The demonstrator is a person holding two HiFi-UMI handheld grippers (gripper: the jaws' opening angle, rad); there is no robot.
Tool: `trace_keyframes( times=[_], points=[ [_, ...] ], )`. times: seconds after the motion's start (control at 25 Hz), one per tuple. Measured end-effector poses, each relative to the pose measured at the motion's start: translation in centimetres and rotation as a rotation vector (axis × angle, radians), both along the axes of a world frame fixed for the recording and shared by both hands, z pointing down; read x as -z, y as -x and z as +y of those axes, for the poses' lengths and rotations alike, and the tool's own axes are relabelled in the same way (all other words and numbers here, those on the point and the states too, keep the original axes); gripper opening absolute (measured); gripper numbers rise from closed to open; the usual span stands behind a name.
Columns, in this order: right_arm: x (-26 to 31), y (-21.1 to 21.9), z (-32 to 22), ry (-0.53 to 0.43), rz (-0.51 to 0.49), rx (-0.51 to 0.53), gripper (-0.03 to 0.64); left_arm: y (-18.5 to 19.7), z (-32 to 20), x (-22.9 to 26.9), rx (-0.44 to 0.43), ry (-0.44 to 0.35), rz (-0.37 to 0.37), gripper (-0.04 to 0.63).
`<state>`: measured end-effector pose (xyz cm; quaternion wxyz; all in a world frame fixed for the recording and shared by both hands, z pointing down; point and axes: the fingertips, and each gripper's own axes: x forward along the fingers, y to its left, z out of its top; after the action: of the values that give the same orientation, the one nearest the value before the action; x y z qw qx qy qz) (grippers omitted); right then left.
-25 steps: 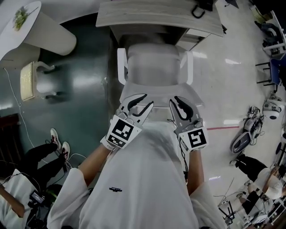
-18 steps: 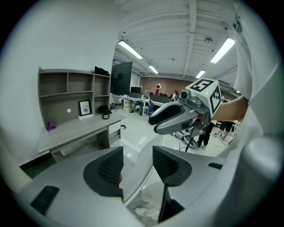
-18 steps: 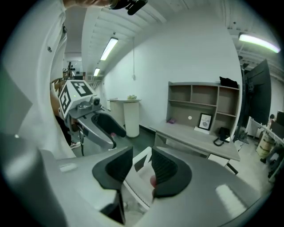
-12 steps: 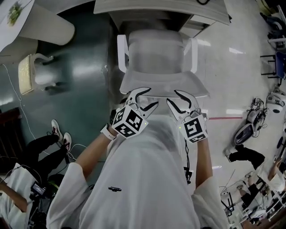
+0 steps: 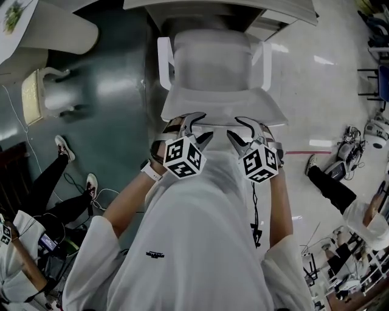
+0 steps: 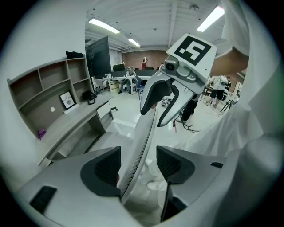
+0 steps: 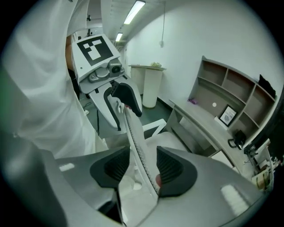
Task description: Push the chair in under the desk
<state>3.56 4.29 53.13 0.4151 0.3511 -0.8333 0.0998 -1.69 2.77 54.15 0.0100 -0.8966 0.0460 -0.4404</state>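
Nearest the person, the left tongs [image 5: 194, 126] and right tongs [image 5: 242, 129] are seen opening, with the backrest [image 5: 222, 110] edge loose between their pads. Beyond, the chair [image 5: 213, 64] is found with its seat front beneath the tabletop [image 5: 292, 11]; the pushing is judged essentially done, only release remaining

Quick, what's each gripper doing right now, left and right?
Left gripper: jaws opening, not clamped, chair backrest edge between them.
Right gripper: jaws opening, not clamped, same chair backrest between them.

Cream-cushioned chair [image 5: 33, 97] beside white pedestal table [image 5: 68, 35], upper left
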Motion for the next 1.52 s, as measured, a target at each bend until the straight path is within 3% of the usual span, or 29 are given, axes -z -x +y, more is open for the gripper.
trace_keyframes(
  times=[0.28, 0.44, 0.64, 0.84, 1.32, 1.52],
  points=[
    [-2.9, -0.9, -0.1, 0.015, 0.137, 0.062, 0.192, 0.1, -0.6, -2.3, -0.018, -0.069, -0.097, 0.245],
    [-3.5, -1.1, -0.4, 0.035, 0.128, 0.071, 0.190, -0.1, -1.1, -2.6, -0.022, -0.079, -0.119, 0.213],
    [-3.9, -0.8, 0.0, 0.045, 0.142, 0.133, 0.142, -0.1, -0.7, -2.8, -0.073, -0.085, -0.155, 0.167],
    [-3.9, -0.8, -0.2, 0.011, 0.156, 0.159, 0.130, -0.2, -0.8, -2.9, -0.092, -0.107, -0.156, 0.147],
    [-4.0, -1.1, -3.4, -0.031, 0.162, 0.179, 0.130, -0.4, -4.1, -3.1, -0.018, -0.083, -0.164, 0.167],
    [-4.0, -1.2, -5.9, -0.007, 0.151, 0.178, 0.132, -0.5, -6.7, -3.0, 0.001, -0.121, -0.146, 0.175]
  ],
)
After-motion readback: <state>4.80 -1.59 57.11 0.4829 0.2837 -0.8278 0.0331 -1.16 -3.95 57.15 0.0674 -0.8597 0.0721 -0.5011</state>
